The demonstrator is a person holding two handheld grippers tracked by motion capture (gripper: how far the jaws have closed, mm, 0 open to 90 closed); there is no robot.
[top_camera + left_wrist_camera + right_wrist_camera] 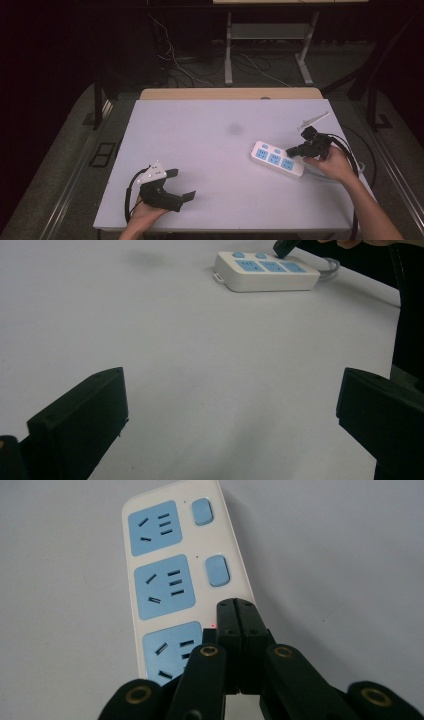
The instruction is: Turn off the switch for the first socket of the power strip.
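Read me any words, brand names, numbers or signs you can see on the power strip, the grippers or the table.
None can be read.
Power strip: blue socket faces and blue switches carry no print; a small red light glows beside the closed fingers of the right gripper.
Left gripper, open, and the white table: no markings show.
In the high view the strip is too small to tell.

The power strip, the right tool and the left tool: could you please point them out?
power strip [272, 159]: high view, top face, middle socket.
right tool [238, 612]: right gripper view, shut tips.
left tool [182, 184]: high view, gap between open tips.
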